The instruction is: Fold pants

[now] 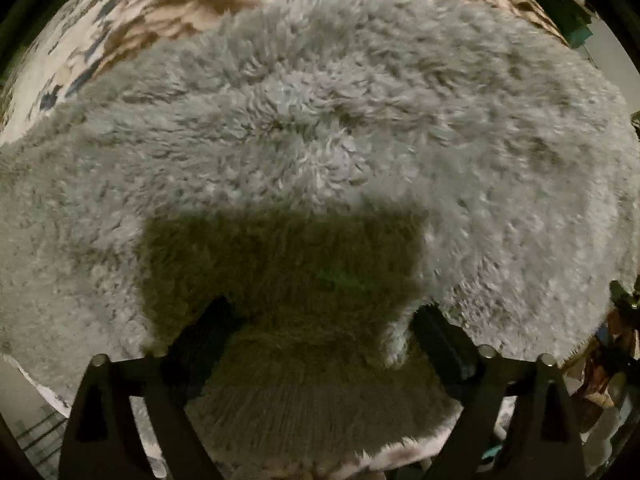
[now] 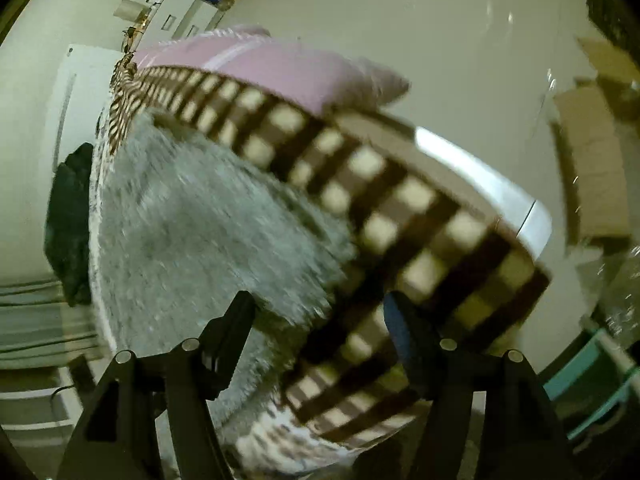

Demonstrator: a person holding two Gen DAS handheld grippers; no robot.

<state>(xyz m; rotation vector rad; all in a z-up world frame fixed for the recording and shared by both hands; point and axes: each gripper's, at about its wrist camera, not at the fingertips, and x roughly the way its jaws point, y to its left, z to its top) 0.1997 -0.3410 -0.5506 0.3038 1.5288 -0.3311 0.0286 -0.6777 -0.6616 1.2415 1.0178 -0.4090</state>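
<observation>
On the bed, fluffy grey pants (image 1: 320, 128) lie spread over a patterned blanket (image 1: 160, 4). Left gripper (image 1: 320, 320) hangs released just above the fleece, near a ribbed band; right gripper (image 2: 320, 316) is released at the edge beside a checkered cover (image 2: 400, 208). Folding looks barely begun.

Black angular fingers (image 1: 216, 320) with silver round pins (image 2: 122, 357) on struts.
</observation>
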